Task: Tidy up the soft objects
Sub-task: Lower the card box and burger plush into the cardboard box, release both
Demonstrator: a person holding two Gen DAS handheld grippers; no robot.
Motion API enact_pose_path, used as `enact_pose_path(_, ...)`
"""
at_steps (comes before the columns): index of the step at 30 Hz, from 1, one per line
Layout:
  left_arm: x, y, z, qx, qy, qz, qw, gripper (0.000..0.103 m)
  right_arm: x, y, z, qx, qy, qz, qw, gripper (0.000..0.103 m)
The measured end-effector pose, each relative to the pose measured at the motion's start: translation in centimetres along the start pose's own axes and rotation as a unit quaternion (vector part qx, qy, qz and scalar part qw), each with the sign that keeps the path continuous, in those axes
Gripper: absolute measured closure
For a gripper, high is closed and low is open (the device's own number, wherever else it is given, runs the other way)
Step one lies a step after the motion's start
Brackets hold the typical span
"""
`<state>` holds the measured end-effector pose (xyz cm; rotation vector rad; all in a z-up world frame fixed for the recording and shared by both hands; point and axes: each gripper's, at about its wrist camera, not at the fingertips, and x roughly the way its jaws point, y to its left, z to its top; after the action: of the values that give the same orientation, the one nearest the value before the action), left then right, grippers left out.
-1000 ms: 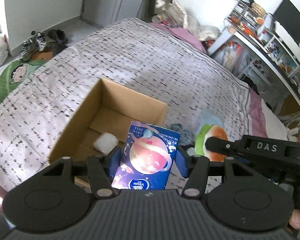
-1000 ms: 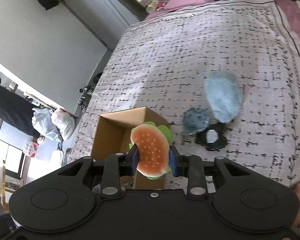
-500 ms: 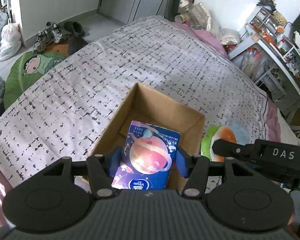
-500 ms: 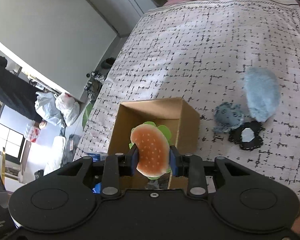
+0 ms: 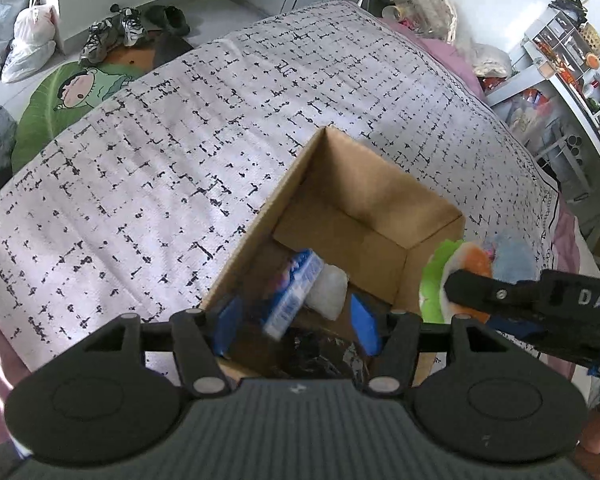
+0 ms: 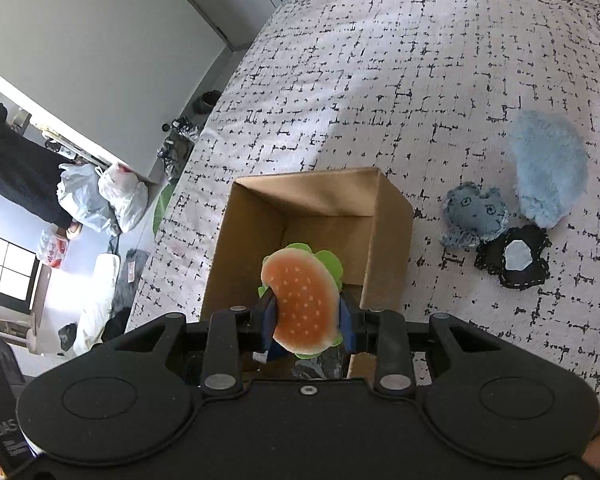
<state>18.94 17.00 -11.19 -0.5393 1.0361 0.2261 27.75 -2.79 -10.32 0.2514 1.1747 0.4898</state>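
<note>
The letters "DAS" are read in white on the black body of the right gripper (image 5: 500, 292) where it crosses the left wrist view; on the same view a cartoon boy's face is seen printed on a green floor mat (image 5: 72, 96). No writing on the blue tissue pack (image 5: 294, 294) can be made out, as it is blurred.

Half a second ago the tissue pack was clamped upright between the blue pads of the left gripper (image 5: 296, 324); now those pads are spread apart with nothing between them, and the pack is seen tilted and blurred inside the cardboard box (image 5: 364, 184). The box is also seen closer than it was.

The cardboard box is open-topped and stands on the white, black-flecked bedspread (image 5: 160, 160). Inside it, the tissue pack is seen beside a white fluffy object (image 5: 328, 290), and something dark and indistinct lies below them nearer the camera.

The hamburger plush (image 6: 302, 306) is held tightly between the closed pads of the right gripper (image 6: 306, 330), over the near end of the box (image 6: 388, 220). On the bedspread to the right of the box, a fluffy light-blue plush (image 6: 548, 172), a denim-blue plush with stitched eyes (image 6: 474, 218) and a black plush with a pale patch (image 6: 514, 258) are seen close together, touching one another.
</note>
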Motion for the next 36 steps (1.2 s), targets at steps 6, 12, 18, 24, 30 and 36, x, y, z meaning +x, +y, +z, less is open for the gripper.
enact_pose_path(6,-0.7,-0.2,0.2,0.007,-0.002,0.003,1.0,0.043,0.7,0.2,-0.1,0.001,0.006,0.0,1.0,0.071)
enact_pose_path(12,-1.6,0.0,0.4,0.011,-0.004,0.011,0.9999,0.043,0.8,0.1,0.1,-0.001,0.003,0.002,1.0,0.041)
enact_pose_path(18,-2.6,-0.5,0.7,0.019,-0.004,0.016,0.9997,0.033,-1.3,-1.1,0.3,-0.005,-0.015,0.002,1.0,0.031)
enact_pose_path(24,-3.5,-1.8,0.8,0.023,-0.018,0.021,0.9994,0.027,-4.0,-3.2,0.4,-0.006,-0.032,0.006,0.999,0.027)
enact_pose_path(30,-4.0,-3.9,0.6,0.033,-0.028,0.013,0.999,0.027,-5.9,-5.9,0.5,0.004,-0.047,0.002,0.999,0.027)
enact_pose_path(36,-4.1,-6.0,-0.1,0.042,-0.033,0.009,0.9985,0.027,-7.0,-8.5,0.4,0.017,-0.055,-0.003,0.998,0.027)
